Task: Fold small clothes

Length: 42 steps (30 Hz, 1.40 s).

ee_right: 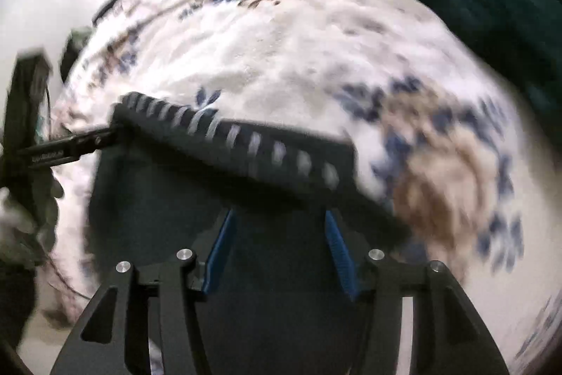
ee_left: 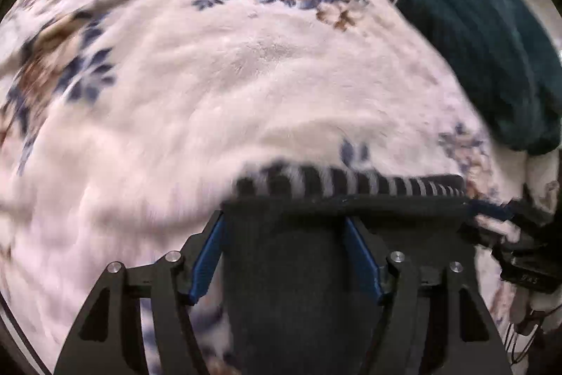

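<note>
A: status on the left gripper [ee_left: 284, 217]?
B: jaws spread. Blue pads [ee_left: 207, 262] stand apart and their faces are bare. The dark garment [ee_left: 288, 287] fills the gap between them, but a strip of blanket shows between its left edge and the left pad, so no pinch there
A: right gripper [ee_right: 279, 211]?
B: same picture. Jaws spread, dark cloth runs across the gap and past both fingers, and the pads aren't pressed on it
A: where's the garment overall?
B: on the floral blanket [ee_left: 210, 94], right under both tools. Its far edge is a striped band [ee_left: 351, 187], black with pale bars, running left to right just beyond the fingertips. In the right wrist view the band slants, higher on the left and lower on the right
A: do the tools see each other?
B: yes. In the right wrist view the left gripper's black tip reaches the garment's left corner. Too blurred to call contact. In the left wrist view the right one sits at the frame's right edge, just past the band's end
A: anything else on the bed?
B: a teal knitted piece [ee_left: 474, 34] at the blanket's far right, well apart from the dark garment. Both frames are motion-blurred, so fine detail is out
</note>
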### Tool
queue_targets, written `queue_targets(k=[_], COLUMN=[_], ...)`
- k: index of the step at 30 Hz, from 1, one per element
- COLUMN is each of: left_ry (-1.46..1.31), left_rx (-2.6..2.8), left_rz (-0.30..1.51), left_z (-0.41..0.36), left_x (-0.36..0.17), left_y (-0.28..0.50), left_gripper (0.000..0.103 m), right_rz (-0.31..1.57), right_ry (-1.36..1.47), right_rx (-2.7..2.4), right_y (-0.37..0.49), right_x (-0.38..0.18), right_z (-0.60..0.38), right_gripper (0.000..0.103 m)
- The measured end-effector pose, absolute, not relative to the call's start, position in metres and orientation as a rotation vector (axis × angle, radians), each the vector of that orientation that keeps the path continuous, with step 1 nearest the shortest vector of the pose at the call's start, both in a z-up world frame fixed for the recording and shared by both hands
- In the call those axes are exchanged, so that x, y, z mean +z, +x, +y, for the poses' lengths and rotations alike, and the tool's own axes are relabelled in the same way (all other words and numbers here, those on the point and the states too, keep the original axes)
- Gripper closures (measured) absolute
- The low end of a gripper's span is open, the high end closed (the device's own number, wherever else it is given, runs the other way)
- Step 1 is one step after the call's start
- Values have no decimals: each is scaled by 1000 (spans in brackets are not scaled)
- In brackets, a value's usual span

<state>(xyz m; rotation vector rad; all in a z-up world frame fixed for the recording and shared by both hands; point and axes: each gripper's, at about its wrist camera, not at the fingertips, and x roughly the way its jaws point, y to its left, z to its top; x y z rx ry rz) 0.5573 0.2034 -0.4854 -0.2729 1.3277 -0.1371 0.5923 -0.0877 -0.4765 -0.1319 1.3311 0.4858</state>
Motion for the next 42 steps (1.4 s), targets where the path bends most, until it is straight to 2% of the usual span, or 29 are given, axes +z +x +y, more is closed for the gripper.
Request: queue_targets(k=[3,8,12,13,14,15,16,17,20,25,30,31,34,36,37,39,41,42], left_ry=[-331,-285,-97,-67,-63,-57,-52,-58,-60,-107,-419,-453,-445,-419,-376,-279,-192,-179], left_rx=[-123,-194,-255,-265,-277,-290,-292,-300,-312,-293,-253,-252,-278,-325,-330,-332,-305,-310], left_rz=[1336,1268,1247,1245,1241,1227,1221,1219,1178,1189,1283,1291,1241,1192,1177,1196,1245,1241], left_z=[211,207,188,185,183,182,182,184,187,196,224,226,228,227,225,216,208,206], left_x=[-491,-462,-460,-463,-464,-466,-466,-465,-456,-459,-493,-492,-465,-449,-444,-449,-467,-472], left_y=[572,554,542,542,544,546,547,548,544,548,574,575,565,555,551,551,558,559], left_gripper=[32,33,34,34,43,55,73,76,84,86,83,79,57,43,41,41,44,53], right_rz=[1318,1290,1325,1319,1313,1310,1280,1262,1187,1147,1268,1306,1360,1348,1323,1310,1324,1335], right_ry=[-86,40,-94,-139,-169,-192,-206,-201,-159,-151,-183,-185,-78,-3,9,33,39,41], right_rx=[362,518,618,621,624,626,614,610,579,537,457,459,463,455,433,426,378,362], right_y=[625,621,598,594,590,592,590,587,593,610,634,637,642,641,638,634,628,625], right_x=[-485,-461,-468,-472,-475,-480,-479,-478,-459,-446,-488,-496,-490,-474,-462,-453,-451,-452], right_z=[-93,-102,-89,-86,-82,-77,-78,-73,-78,-74,-65,-63,-73,-87,-98,-112,-131,-140], right_gripper=[63,63,63,66,86,100,100,101,101,101,101,101,100,86,70,64,63,63])
